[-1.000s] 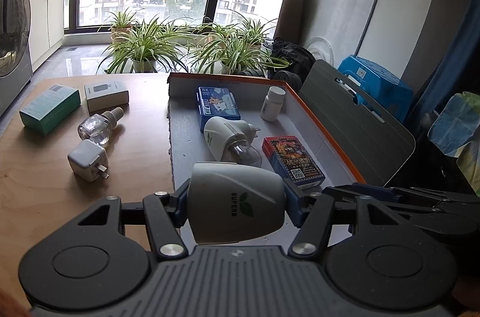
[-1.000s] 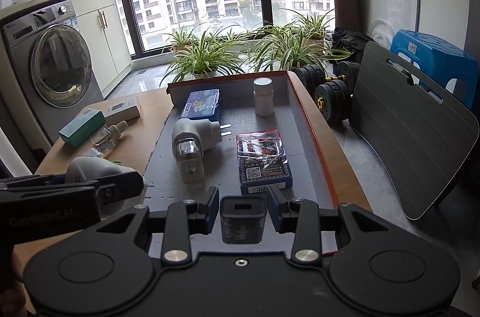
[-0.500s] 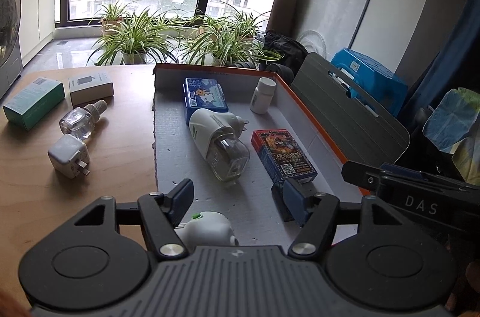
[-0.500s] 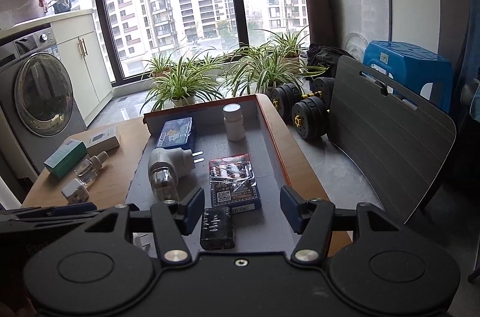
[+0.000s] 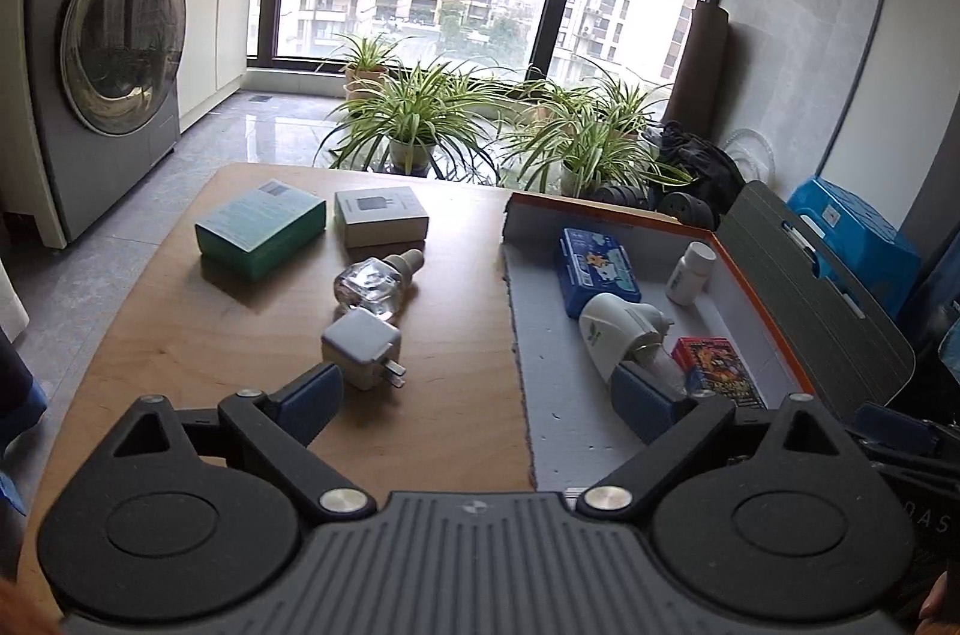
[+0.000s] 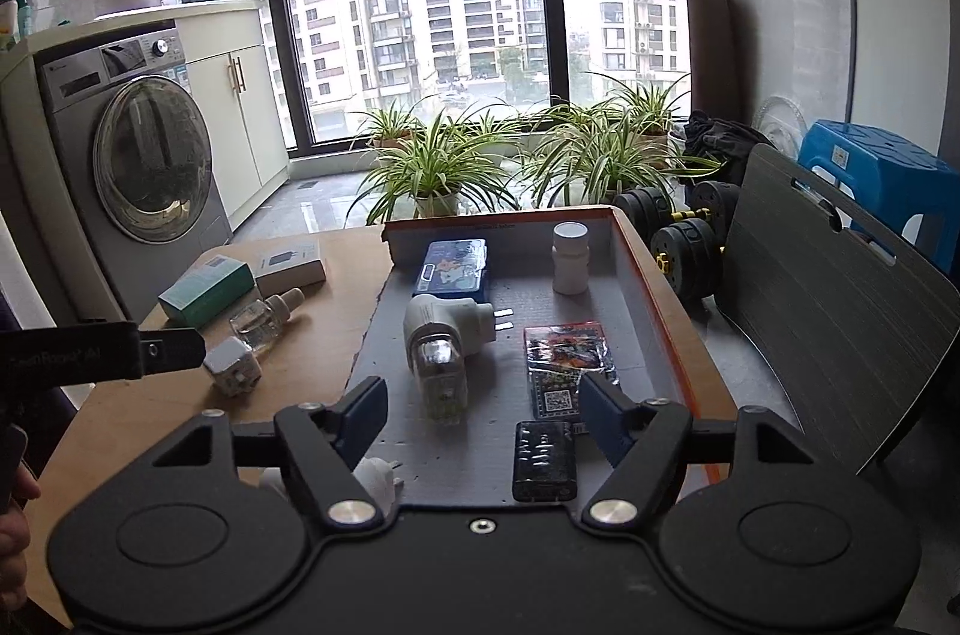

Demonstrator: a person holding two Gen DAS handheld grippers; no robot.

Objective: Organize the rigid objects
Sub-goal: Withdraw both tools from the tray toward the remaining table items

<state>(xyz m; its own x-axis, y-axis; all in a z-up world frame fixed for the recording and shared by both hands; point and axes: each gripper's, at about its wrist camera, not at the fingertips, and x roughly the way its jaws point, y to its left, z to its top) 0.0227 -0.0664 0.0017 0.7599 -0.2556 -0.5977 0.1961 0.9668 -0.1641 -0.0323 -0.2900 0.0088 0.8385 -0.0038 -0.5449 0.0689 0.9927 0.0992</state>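
Observation:
My left gripper (image 5: 480, 401) hangs over the seam between the wooden table and the orange-rimmed tray (image 5: 759, 308); its jaws are opening with nothing between them. A white charger cube (image 5: 360, 347) lies just ahead of its left finger. My right gripper (image 6: 483, 407) is above the tray's near end, its jaws opening. A small black box (image 6: 543, 461) lies flat on the tray floor between its fingers, and the pads stand off it. A white plug-in device (image 6: 375, 479) rests on the tray, half hidden behind the left finger.
The tray also holds a blue box (image 6: 453, 266), a white pill bottle (image 6: 570, 257), a white vaporizer with a bottle (image 6: 441, 341) and a red card box (image 6: 567, 365). On the table lie a clear bottle (image 5: 372, 284), a teal box (image 5: 261, 227) and a grey box (image 5: 381, 215).
Both grippers opened and drew back and up. The left let go of the white plug-in device, the right let go of the black box; both now lie on the tray. The left view swung toward the table.

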